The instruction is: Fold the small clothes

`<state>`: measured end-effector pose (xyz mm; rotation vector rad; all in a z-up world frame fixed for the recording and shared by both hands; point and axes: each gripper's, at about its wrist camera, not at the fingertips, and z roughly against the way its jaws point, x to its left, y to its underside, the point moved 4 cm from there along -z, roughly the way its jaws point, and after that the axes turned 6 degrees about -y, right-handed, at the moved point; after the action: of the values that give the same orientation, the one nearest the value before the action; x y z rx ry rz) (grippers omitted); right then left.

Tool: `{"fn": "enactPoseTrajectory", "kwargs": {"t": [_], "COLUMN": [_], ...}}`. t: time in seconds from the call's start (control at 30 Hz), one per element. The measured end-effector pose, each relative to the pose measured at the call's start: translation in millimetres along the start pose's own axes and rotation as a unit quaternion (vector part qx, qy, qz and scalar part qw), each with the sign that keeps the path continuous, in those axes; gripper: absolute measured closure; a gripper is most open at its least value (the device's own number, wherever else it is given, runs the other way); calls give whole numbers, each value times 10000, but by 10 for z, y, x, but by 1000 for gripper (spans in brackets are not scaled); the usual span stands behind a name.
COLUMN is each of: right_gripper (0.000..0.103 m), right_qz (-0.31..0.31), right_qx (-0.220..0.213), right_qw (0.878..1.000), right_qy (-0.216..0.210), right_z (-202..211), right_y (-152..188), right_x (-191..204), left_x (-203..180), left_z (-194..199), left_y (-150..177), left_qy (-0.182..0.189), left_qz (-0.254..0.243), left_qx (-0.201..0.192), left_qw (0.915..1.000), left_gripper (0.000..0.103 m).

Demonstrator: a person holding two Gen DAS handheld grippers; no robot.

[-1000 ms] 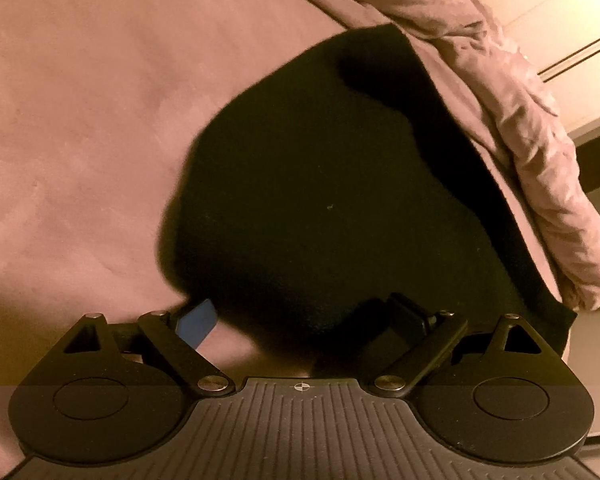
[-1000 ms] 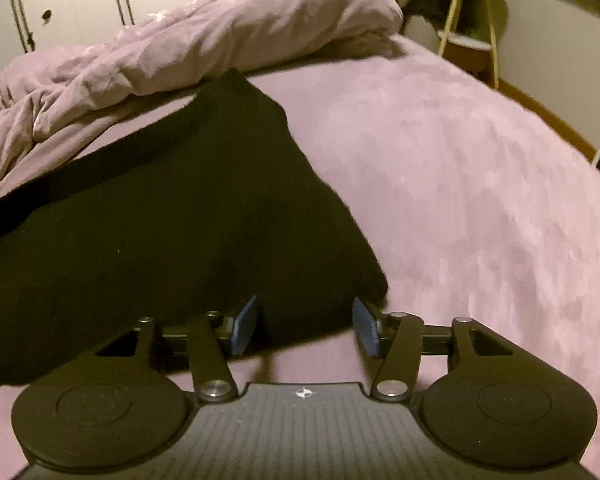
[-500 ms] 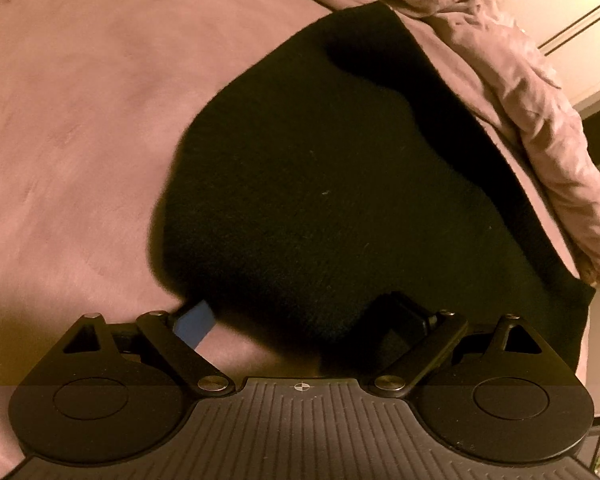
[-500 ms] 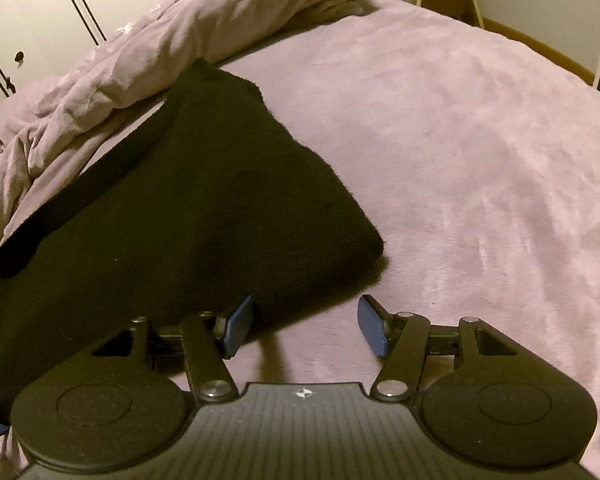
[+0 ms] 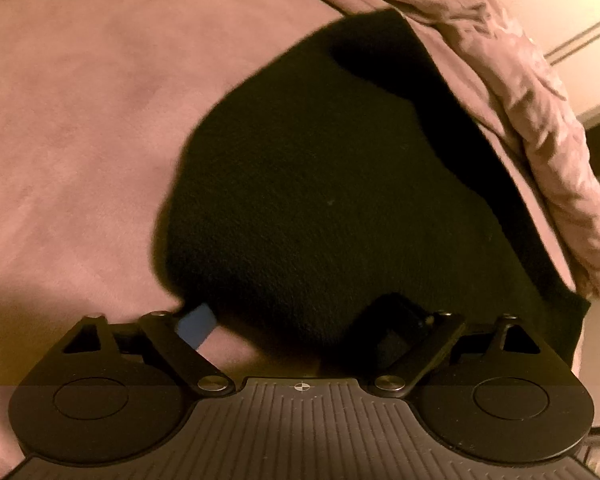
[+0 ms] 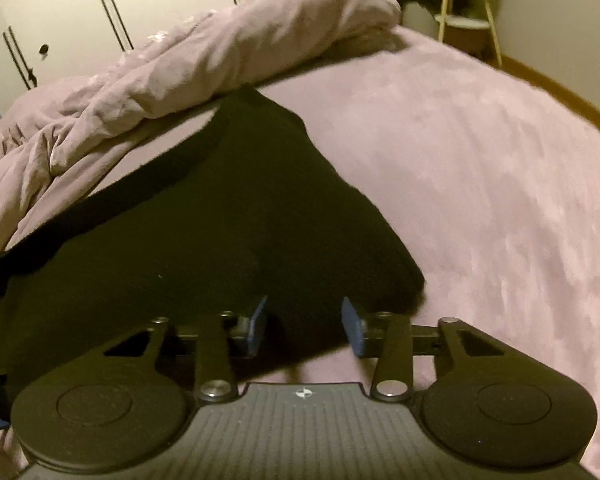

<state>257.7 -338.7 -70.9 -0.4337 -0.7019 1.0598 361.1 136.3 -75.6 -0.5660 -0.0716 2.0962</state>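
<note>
A black knit garment [image 6: 204, 240] lies spread on the pink bed [image 6: 480, 200], its far point reaching up to the rumpled pink duvet [image 6: 180, 68] bunched along the far side. In both views it looks doubled over already, with a thicker rounded edge toward the cameras. That is probably why both claws sit at this near edge: it is the side to lift for the next fold.

The right claw [image 6: 303, 326] hangs over the near right corner of the garment. Its blue pads [image 6: 257, 326] have just been closing and now stand fairly close, with the dark edge of the cloth between them. I see a gap on either side of the fabric, so I judge it not yet pinched; the grip looks about to be made rather than made.

The left claw [image 5: 296, 324] is spread wide over the near left part of the same garment [image 5: 340, 184]. One blue pad [image 5: 196, 324] shows against the bed just off the cloth's rounded corner. The other finger is lost against the black fabric, so whether it touches the cloth I cannot tell. Nothing is clamped there: this claw is released and straddles the edge, probably waiting to take its own corner.

Taking two corners of one edge would let the cloth rise evenly. The thick knit may slip from a shallow bite.
</note>
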Motion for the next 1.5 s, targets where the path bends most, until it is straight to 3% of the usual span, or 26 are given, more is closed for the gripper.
{"fn": "enactPoseTrajectory", "kwargs": {"t": [0.03, 0.2, 0.33, 0.4, 0.73, 0.8, 0.93, 1.07, 1.13, 1.23, 1.27, 1.33, 1.4, 1.5], "right_gripper": [75, 82, 83, 83, 83, 83, 82, 77, 74, 74, 74, 74, 74, 74], "right_qz": [81, 518, 920, 1192, 2030, 1913, 1171, 1140, 1049, 1178, 1229, 1290, 1371, 1346], "right_qx": [-58, -140, -20, 60, -61, -94, -152, -146, -2, -11, 24, 58, 28, -33], "right_qw": [9999, 9983, 9948, 9919, 9791, 9815, 9930, 9933, 9940, 9925, 9919, 9906, 9890, 9874], "right_qy": [-28, -241, -436, -446, -147, -38, 53, -114, -302, -318, -325, -450, -558, -828], "right_z": [6, -79, -297, -448, -1128, -1159, -1077, -774, -631, -459, -437, -408, -428, -505], "right_y": [-28, -133, -148, -126, -406, -502, -591, -320, -105, 140, 173, 201, 145, -38], "right_x": [49, 315, 582, 711, 1101, 1069, 934, 964, 987, 1064, 1097, 1150, 1213, 1298], "left_x": [26, 188, 182, 121, -31, -21, -26, -146, -140, -97, -89, -104, -123, -108], "left_z": [52, 273, 294, 265, -127, -184, -267, -281, -357, -448, -444, -426, -399, -348], "left_y": [-20, -164, -368, -490, -903, -944, -938, -893, -905, -962, -974, -969, -965, -968], "left_qy": [37, 257, -105, -91, -2, 91, 654, 1164, 1308, 1494, 1603, 1919, 1717, 1385], "left_qz": [77, 425, -30, -278, -973, -1010, -1099, -1444, -1382, -1027, -966, -877, -1072, -1173], "left_qx": [-22, -193, -559, -688, -646, -540, -78, 304, 494, 709, 770, 932, 798, 632], "left_qw": [10000, 9986, 9984, 9972, 9932, 9934, 9918, 9822, 9805, 9809, 9793, 9730, 9760, 9814], "left_gripper": [12, 12, 12, 12, 8, 7, 7, 7, 9, 23, 36, 43, 39, 20]}}
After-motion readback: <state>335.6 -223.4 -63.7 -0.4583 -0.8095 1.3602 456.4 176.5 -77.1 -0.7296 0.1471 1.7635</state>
